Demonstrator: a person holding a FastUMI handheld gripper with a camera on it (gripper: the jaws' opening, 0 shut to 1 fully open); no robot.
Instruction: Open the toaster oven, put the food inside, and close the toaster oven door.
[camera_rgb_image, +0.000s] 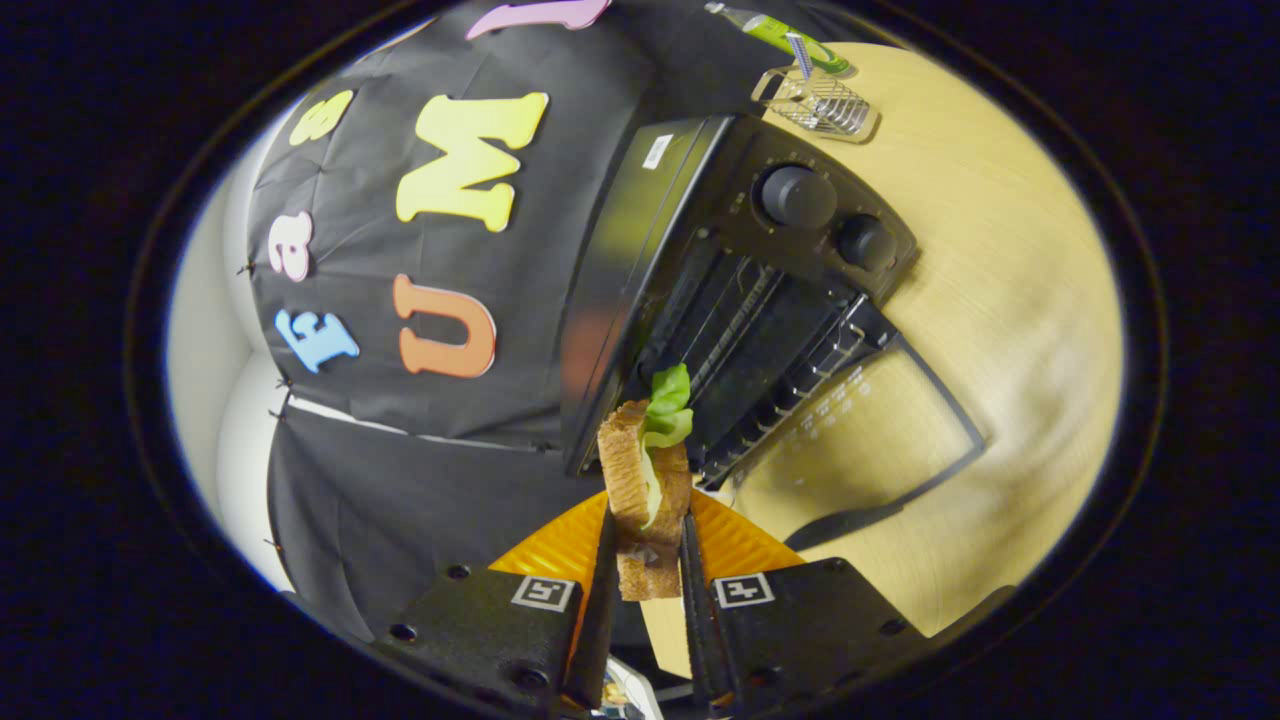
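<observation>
My gripper (648, 545) is shut on a sandwich (645, 480): two toasted bread slices with green lettuce sticking out at the top, held edge-on between both fingers. Just beyond the sandwich stands the black toaster oven (720, 250) with two round knobs (797, 196) on its panel. Its glass door (860, 440) is folded down open onto the wooden table, and the wire rack (790, 370) shows inside the dark cavity. The whole view is rolled, so the oven looks tilted.
An orange ribbed plate (545, 545) lies right under the fingers. On the light wooden table (1000, 250) behind the oven stand a small wire rack (820, 100) and a green tool (790, 35).
</observation>
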